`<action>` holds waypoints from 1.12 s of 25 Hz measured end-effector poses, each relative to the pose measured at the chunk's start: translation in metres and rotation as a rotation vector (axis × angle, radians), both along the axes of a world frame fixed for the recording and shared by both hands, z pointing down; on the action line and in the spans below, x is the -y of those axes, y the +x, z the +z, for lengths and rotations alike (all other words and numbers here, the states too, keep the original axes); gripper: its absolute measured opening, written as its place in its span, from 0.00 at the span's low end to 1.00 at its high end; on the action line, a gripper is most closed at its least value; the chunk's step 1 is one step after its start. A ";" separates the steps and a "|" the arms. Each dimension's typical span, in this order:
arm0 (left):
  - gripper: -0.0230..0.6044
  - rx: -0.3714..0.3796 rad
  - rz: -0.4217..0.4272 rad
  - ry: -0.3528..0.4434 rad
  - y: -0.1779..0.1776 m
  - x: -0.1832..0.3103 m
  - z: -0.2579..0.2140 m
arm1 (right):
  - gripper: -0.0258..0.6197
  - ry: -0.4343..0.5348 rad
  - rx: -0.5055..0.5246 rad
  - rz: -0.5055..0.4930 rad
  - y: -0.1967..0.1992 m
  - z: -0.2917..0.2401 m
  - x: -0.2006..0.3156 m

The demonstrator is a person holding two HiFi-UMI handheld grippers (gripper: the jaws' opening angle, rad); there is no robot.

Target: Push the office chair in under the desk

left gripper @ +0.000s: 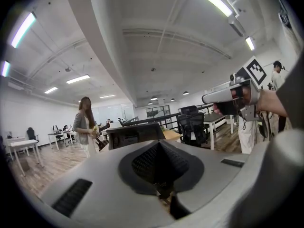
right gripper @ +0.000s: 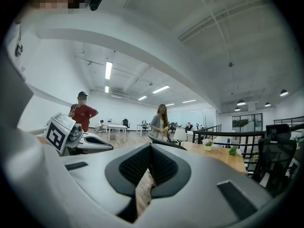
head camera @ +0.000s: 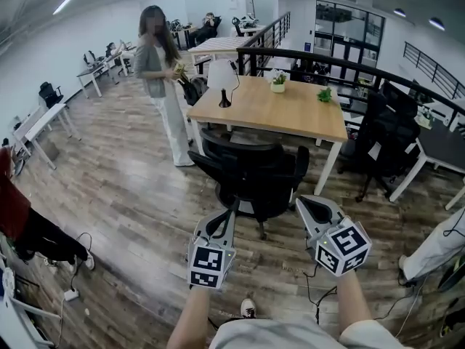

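1. From above, the head view shows the office chair (head camera: 254,173) on the wood floor at the near edge of the desk (head camera: 290,111). It stands between the desk and the two grippers.
2. The left gripper (head camera: 227,220) and the right gripper (head camera: 314,211) are held out low, close to the chair's near side. I cannot tell whether either one touches it.
3. The left gripper view looks along its own jaws, which are closed together with nothing between them. Past them it catches the other gripper from the side.
4. The right gripper view shows its jaws closed too, and empty (only a thin slit of floor shows between them).
5. That view shows a person in a red top (right gripper: 83,115) standing at the far left, of whom the head view shows only a red edge.
6. A person in a grey cardigan (head camera: 163,86) stands by the desk's left end and appears in all three views.
7. On the desk, a small white pot (head camera: 277,86) holds a green plant, and a white lamp (head camera: 222,78) stands near the left corner.
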State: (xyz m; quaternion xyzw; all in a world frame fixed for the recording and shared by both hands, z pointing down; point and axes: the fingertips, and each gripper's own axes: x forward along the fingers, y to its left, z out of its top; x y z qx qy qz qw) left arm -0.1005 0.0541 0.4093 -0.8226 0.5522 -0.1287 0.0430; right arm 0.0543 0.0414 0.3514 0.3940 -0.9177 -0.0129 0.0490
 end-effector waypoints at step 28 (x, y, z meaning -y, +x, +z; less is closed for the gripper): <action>0.40 -0.039 -0.008 -0.076 -0.066 0.122 0.031 | 0.43 -0.088 -0.035 0.103 -0.039 0.042 0.132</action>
